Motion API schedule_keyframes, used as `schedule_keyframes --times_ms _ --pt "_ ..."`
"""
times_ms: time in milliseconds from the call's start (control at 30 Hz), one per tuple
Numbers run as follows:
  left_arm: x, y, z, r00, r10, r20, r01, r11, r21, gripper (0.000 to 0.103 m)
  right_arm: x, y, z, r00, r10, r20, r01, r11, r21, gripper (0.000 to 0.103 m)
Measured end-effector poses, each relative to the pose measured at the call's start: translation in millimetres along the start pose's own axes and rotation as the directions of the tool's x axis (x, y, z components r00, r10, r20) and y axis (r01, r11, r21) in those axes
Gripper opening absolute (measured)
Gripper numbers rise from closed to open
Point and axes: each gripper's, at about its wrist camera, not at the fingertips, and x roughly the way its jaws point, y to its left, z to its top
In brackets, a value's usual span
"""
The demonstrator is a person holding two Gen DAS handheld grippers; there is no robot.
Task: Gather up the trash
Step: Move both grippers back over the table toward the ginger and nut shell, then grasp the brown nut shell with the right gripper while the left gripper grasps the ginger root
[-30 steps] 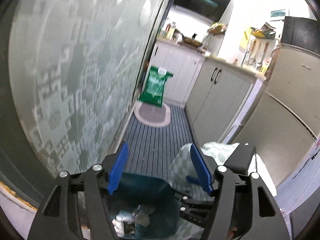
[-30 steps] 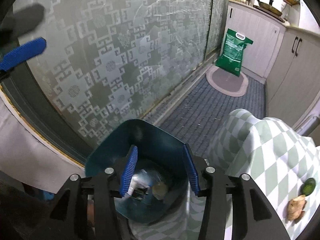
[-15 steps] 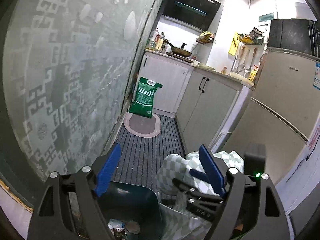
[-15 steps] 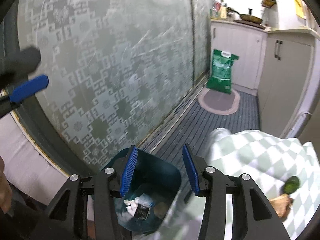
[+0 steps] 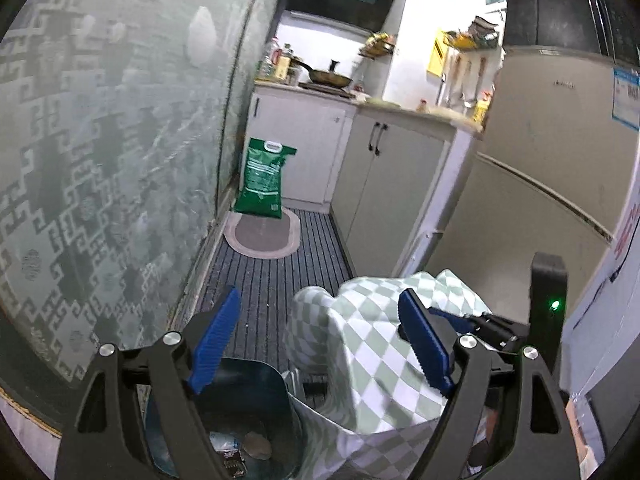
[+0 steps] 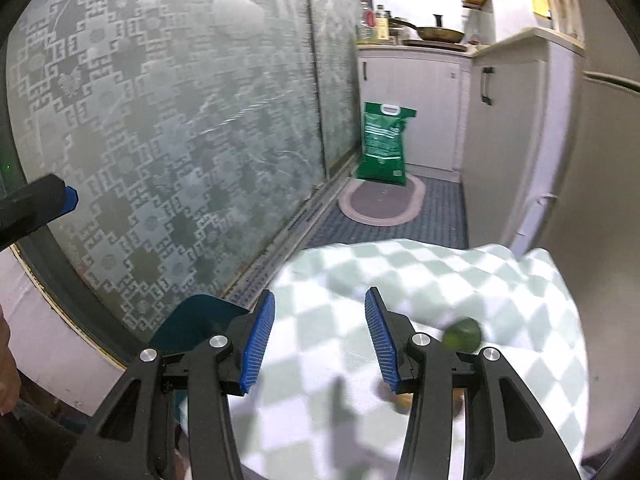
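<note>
A dark teal trash bin (image 5: 256, 392) stands on the floor beside the table, with a plastic bottle and scraps (image 5: 240, 446) inside; its rim also shows in the right wrist view (image 6: 200, 320). My left gripper (image 5: 320, 344) is open and empty above the bin and the table's corner. My right gripper (image 6: 320, 340) is open and empty over the green-checked tablecloth (image 6: 440, 280). A green lime (image 6: 464, 334) and a brown scrap (image 6: 402, 398) lie on the cloth by the right finger.
A frosted patterned glass door (image 6: 160, 120) runs along the left. A green sack (image 5: 264, 180) and oval mat (image 5: 264, 232) lie at the far end by white cabinets (image 5: 384, 184). A fridge (image 5: 540, 160) stands right of the table.
Both grippers have risen and drawn back from the bin. The right one has swung right, from over the bin to over the tablecloth. Both stay open.
</note>
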Motion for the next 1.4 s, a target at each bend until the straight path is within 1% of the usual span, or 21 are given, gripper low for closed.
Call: schedule_keyframes --times_ms 67,133,233,400,533,633,667,733,900,933,967,1100,1133,1167,1200,1233,1300,1400 --pt "8 -7 -2 1.000 -0.013 -0.023 0.013 1.000 -0.002 0.083 -7 -14 -5 1.000 -0.016 -0.003 0.016 1.000 0.009 0.047" --pt "16 -13 -5 0.999 -0.010 -0.054 0.010 1.000 -0.002 0.083 -13 -25 -10 1.000 -0.027 -0.005 0.027 0.999 0.018 0.047" --pt "33 -23 -12 0.994 -0.021 -0.109 0.021 1.000 -0.005 0.082 -20 -42 -19 0.999 -0.042 -0.014 0.042 0.999 0.029 0.047" --pt "55 -41 -25 0.985 -0.024 -0.169 0.029 0.999 0.027 0.080 -31 -63 -30 0.998 -0.063 -0.025 0.064 0.997 0.042 0.047" --pt "67 -54 -34 0.978 -0.007 -0.206 0.021 0.998 0.065 0.075 -38 -73 -39 0.998 -0.046 -0.034 0.048 0.998 0.032 0.047" --pt "77 -64 -38 0.974 0.008 -0.228 0.015 0.995 0.099 0.074 -38 -77 -48 0.999 -0.017 -0.048 0.017 1.000 0.018 0.047" --pt "82 -67 -40 0.972 0.009 -0.235 0.018 0.993 0.114 0.072 -36 -77 -52 0.998 -0.013 -0.057 0.013 1.000 0.005 0.045" --pt "88 -72 -41 0.970 0.006 -0.244 0.028 0.990 0.135 0.067 -30 -77 -57 0.997 -0.008 -0.083 0.007 1.000 -0.019 0.037" --pt "104 -82 -47 0.960 0.001 -0.279 0.048 0.985 0.168 0.058 -29 -79 -59 0.996 0.013 -0.091 -0.016 0.999 -0.029 0.036" --pt "108 -84 -49 0.957 -0.005 -0.292 0.058 0.983 0.174 0.053 -28 -78 -58 0.995 0.015 -0.094 -0.018 0.999 -0.034 0.036" --pt "110 -86 -51 0.955 -0.010 -0.298 0.066 0.982 0.178 0.050 -27 -78 -57 0.995 0.015 -0.095 -0.019 0.999 -0.039 0.035" --pt "116 -96 -56 0.946 -0.043 -0.321 0.115 0.971 0.211 0.050 -19 -75 -56 0.994 0.014 -0.111 -0.021 0.998 -0.064 0.031" --pt "118 -98 -57 0.941 -0.061 -0.332 0.138 0.967 0.213 0.051 -16 -74 -56 0.993 0.013 -0.115 -0.021 0.998 -0.067 0.029" --pt "120 -100 -58 0.938 -0.071 -0.338 0.151 0.965 0.214 0.053 -12 -74 -56 0.992 0.006 -0.125 -0.015 0.997 -0.076 0.028" --pt "122 -103 -59 0.930 -0.093 -0.355 0.178 0.960 0.215 0.054 -10 -73 -57 0.992 0.000 -0.129 -0.011 0.996 -0.084 0.027" --pt "123 -106 -60 0.926 -0.103 -0.364 0.194 0.955 0.223 0.056 -8 -72 -57 0.992 0.002 -0.130 -0.013 0.996 -0.091 0.024" --pt "124 -111 -62 0.926 -0.101 -0.365 0.203 0.946 0.253 0.060 -7 -72 -56 0.991 0.014 -0.134 -0.027 0.995 -0.096 0.020" --pt "128 -116 -66 0.920 -0.106 -0.377 0.220 0.937 0.273 0.060 -8 -73 -56 0.991 0.018 -0.134 -0.031 0.995 -0.100 0.019"
